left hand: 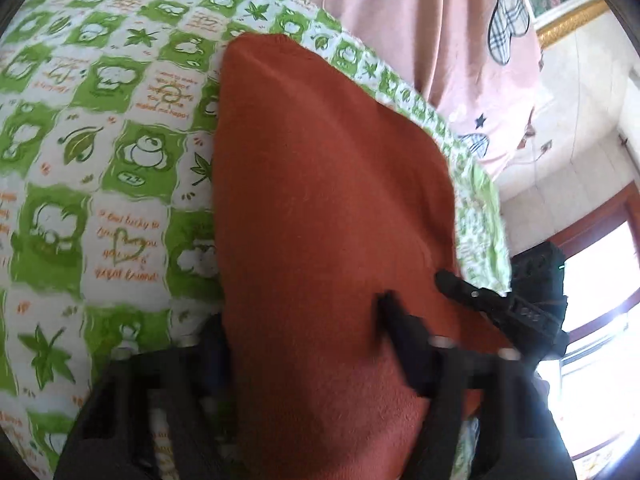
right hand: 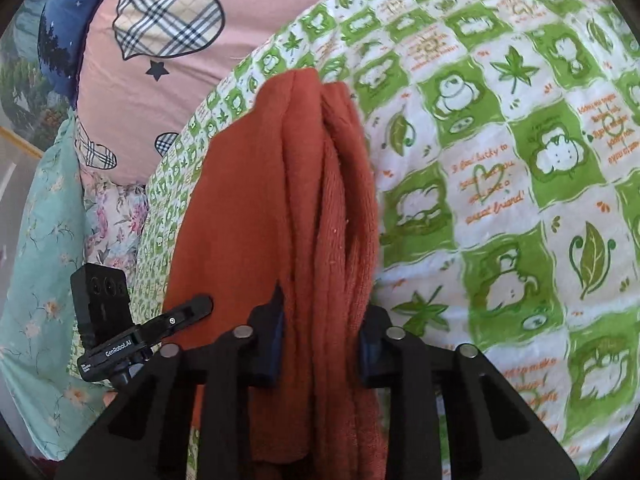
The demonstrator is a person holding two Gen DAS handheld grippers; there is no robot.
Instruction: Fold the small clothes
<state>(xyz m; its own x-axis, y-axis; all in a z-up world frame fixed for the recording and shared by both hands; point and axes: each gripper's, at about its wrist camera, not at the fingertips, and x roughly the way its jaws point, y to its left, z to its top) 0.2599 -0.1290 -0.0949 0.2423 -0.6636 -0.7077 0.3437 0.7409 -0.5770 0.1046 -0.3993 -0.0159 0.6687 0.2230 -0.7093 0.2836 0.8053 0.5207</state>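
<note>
A rust-orange knitted garment (left hand: 328, 208) lies on the green-and-white patterned bed sheet (left hand: 100, 152). In the left wrist view it runs from between my left gripper's fingers (left hand: 304, 344) out across the sheet; the left gripper is shut on its near edge. The right gripper's finger (left hand: 464, 292) shows at the garment's right edge. In the right wrist view the garment (right hand: 312, 200) hangs in bunched folds between my right gripper's pads (right hand: 320, 344), which are shut on it. The left gripper (right hand: 176, 320) shows at the garment's left edge.
A pink quilt with plaid hearts (left hand: 432, 32) lies beyond the sheet, also in the right wrist view (right hand: 192, 40). A pale teal floral cloth (right hand: 44, 240) hangs at the left. A window with a red-brown frame (left hand: 592, 280) is at the right.
</note>
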